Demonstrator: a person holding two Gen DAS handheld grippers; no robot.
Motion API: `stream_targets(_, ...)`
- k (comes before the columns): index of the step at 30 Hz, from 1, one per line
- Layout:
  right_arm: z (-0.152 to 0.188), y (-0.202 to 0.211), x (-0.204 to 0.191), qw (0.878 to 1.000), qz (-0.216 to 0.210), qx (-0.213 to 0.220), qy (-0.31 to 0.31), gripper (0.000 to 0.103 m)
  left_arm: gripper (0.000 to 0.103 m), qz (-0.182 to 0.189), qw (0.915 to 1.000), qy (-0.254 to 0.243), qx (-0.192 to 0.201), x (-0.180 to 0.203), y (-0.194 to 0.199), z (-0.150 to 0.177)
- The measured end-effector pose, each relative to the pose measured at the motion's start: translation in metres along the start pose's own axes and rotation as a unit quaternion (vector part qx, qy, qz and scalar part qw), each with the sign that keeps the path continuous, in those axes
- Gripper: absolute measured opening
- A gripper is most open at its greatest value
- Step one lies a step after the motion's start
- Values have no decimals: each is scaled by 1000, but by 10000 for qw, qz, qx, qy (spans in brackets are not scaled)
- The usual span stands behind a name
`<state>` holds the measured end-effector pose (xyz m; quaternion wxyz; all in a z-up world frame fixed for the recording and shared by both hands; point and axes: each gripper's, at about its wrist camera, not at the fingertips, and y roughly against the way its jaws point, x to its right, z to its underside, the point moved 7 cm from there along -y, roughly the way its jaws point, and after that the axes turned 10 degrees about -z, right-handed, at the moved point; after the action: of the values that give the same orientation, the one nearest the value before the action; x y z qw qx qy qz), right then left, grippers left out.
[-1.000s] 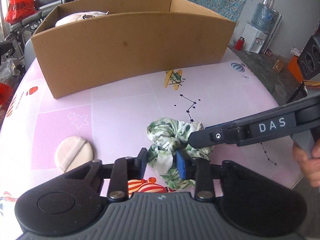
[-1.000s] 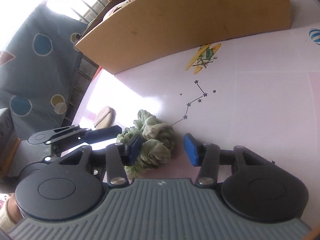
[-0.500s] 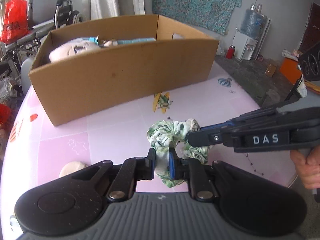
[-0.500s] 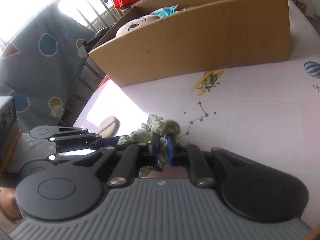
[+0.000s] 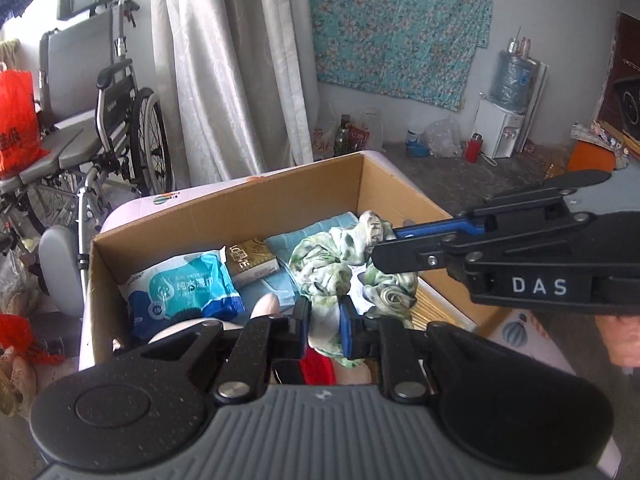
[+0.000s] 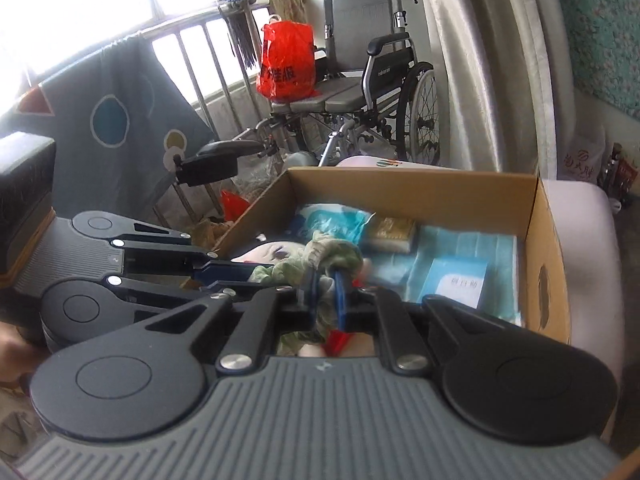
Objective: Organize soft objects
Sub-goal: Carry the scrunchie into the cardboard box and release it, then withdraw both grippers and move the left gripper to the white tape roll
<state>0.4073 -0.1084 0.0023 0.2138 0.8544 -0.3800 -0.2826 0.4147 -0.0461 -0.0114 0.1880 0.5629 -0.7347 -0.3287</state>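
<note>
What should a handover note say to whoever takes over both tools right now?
Left tool: shut on the green scrunchie.
Right tool: shut on the same scrunchie, from the other side.
Scrunchie hangs over the open cardboard box, above the wet wipes pack and blue cloth.
Done: scrunchie lifted over the box.
Left: lower it, open both tools and let it drop inside.

Left tongs [image 5: 325, 322] angled downward, blue pads pinched nearly together on a fold of green-and-white fabric [image 5: 344, 256]. Right tongs [image 6: 325, 294] likewise tilted down, pads clamped close on the same cloth from the other side, after closing in within the last second. Both pairs held side by side, tips converging. Part of a hand [image 5: 618, 334] glimpsed behind the right tool's black body in the left wrist view.
</note>
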Motion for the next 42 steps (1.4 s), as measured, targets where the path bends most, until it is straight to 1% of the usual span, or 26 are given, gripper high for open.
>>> stream_targets(1,-14,-16,18,9999,123,-83,-15,8,16,-14,9999,39,-110,-3,-17,-8)
stream_targets(4,-31,-67,64,9985,176,-446,-273,8,16,-246,9988,-17,-424,-12,-74,-25)
stream_targets(5,-31,-84,78,9981,229,-495,-291,8,16,-386,9980,-45,-497,-14,-89,-26)
stream_targets(6,-30,-97,87,9977,279,-580,-224,8,16,-381,9973,-89,-616,-15,-106,-25)
stream_targets(8,-19,-121,101,9950,468,-863,-211,9,18,-487,9964,19,-688,-22,-126,-22)
stream_targets(9,-13,-132,105,9936,477,-993,-236,10,22,-375,9959,175,-809,-24,-135,-18)
stream_targets(11,-1,-142,112,9912,530,-1175,-314,12,39,-352,9931,322,-1074,-30,-153,-10)
stream_targets(13,11,-150,120,9864,688,-1402,-520,14,41,-681,9928,208,-960,-35,-155,-9)
stream_targets(15,9,-150,120,9880,701,-1217,-646,14,41,-1004,9919,-156,-763,-33,-151,-12)
stream_targets(17,3,-153,118,9899,656,-1132,-547,17,40,-1192,9884,-430,-838,-31,-153,-11)
stream_targets(18,0,-157,117,9893,674,-1180,-536,23,41,-1247,9869,-458,-916,-34,-155,-13)
stream_targets(19,-2,-159,116,9879,717,-1281,-501,29,50,-1308,9860,-453,-926,-37,-154,-14)
stream_targets(20,-3,-160,115,9865,771,-1371,-454,31,61,-1437,9846,-409,-913,-42,-151,-16)
stream_targets(21,-5,-161,114,9852,841,-1436,-405,32,63,-1520,9840,-350,-858,-47,-147,-19)
stream_targets(23,-13,-150,108,9857,930,-1354,-367,34,63,-1632,9844,-202,-626,-57,-128,-26)
stream_targets(24,-18,-139,104,9872,923,-1241,-380,36,63,-1610,9852,-149,-565,-60,-116,-29)
stream_targets(26,-28,-114,93,9903,852,-1024,-387,36,64,-1383,9896,-43,-380,-63,-82,-33)
stream_targets(28,-37,-80,78,9945,681,-723,-336,39,69,-1245,9921,-94,-132,-62,-43,-31)
stream_targets(30,-40,-48,58,9972,435,-568,-227,40,71,-1063,9942,-166,58,-57,-1,-21)
stream_targets(32,-38,-16,39,9981,318,-490,-187,41,77,-764,9969,-128,115,-50,37,-1)
stream_targets(33,-32,4,28,9988,173,-418,-178,41,78,-612,9980,-86,105,-46,53,12)
stream_targets(36,-1,53,-3,9984,-300,-358,-311,41,79,-71,10000,32,-11,-24,96,67)
stream_targets(38,30,72,-18,9966,-471,-486,-468,41,79,278,9990,186,-279,-8,111,108)
stream_targets(40,73,82,-34,9932,-583,-757,-672,41,79,672,9953,208,-664,12,118,150)
stream_targets(41,92,82,-39,9903,-636,-928,-810,41,79,779,9940,152,-754,21,120,164)
stream_targets(42,122,81,-47,9862,-699,-1163,-951,41,79,879,9924,37,-855,32,122,184)
